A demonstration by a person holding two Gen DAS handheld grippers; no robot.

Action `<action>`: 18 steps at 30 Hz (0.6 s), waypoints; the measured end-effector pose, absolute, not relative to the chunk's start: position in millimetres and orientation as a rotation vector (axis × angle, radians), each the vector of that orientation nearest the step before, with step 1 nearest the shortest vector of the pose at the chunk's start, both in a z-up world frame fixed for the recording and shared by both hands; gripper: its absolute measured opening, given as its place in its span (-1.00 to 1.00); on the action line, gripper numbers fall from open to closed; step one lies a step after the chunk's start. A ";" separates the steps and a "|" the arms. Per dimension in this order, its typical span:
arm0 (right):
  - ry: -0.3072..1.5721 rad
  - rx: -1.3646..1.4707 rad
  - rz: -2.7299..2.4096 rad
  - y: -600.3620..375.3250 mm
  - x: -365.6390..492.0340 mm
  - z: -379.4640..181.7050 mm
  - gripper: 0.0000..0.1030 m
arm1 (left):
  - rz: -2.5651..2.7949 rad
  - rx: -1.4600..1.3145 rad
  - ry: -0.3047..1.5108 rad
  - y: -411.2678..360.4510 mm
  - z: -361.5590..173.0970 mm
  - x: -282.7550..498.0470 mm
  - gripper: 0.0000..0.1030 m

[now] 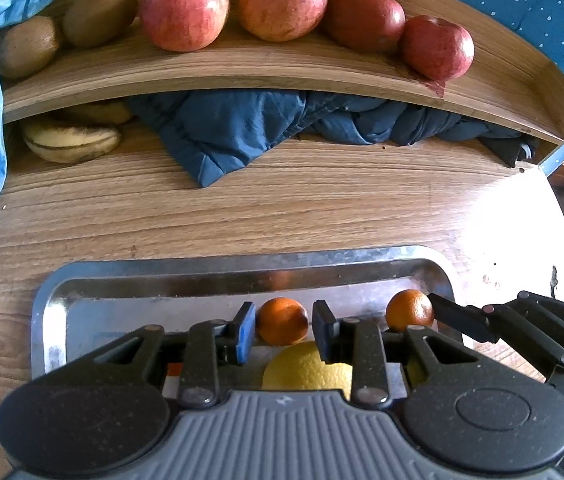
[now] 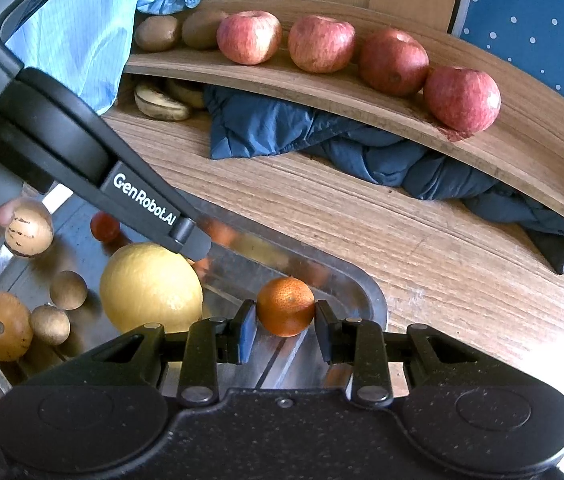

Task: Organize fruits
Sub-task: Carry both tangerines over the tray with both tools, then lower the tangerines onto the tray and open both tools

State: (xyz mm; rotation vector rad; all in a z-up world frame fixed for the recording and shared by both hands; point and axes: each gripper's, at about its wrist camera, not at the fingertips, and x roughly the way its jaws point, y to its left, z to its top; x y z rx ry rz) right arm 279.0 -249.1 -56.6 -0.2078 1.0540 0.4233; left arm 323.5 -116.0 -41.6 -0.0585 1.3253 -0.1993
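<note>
My right gripper (image 2: 285,330) has a small tangerine (image 2: 286,312) sitting dead centre btwn its pads, at the near-right corner of the steel tray (image 2: 366,292). Pads look like they're touching both sides of the fruit, but I can't tell if it's a firm clamp or just a bracket. The fruit is round, so no long axis to fuss over; what matters is it lies straight ahead along the fingers, no sideways offset. My left gripper (image 1: 284,330) is spread apart w/ a second tangerine (image 1: 283,320) just beyond its tips, a gap showing each side, so not gripped; a big yellow citrus (image 1: 306,364) sits under it. The right is the one better set on its fruit. The wood shelf (image 2: 362,98) w/ four apples (image 2: 249,37) and kiwis (image 2: 158,33) lies ahead and up, so I'd judge next is lift and carry fwd. Risk: round fruit rolling out of a light pinch.
</note>
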 end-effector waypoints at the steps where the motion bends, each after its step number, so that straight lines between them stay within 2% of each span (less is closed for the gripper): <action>1: 1.055 -0.207 0.421 -249.5 278.6 -56.8 -0.35 | -0.198 -0.058 1.325 -115.9 -41.1 323.1 -0.36; 11: 1.054 -0.203 0.418 -250.1 277.2 -56.1 -0.32 | -0.168 -0.059 1.324 -111.8 -39.3 323.1 -0.05; 18: 1.038 -0.198 0.401 -250.2 272.1 -51.6 -0.13 | -0.152 -0.068 1.312 -108.9 -33.4 320.4 0.29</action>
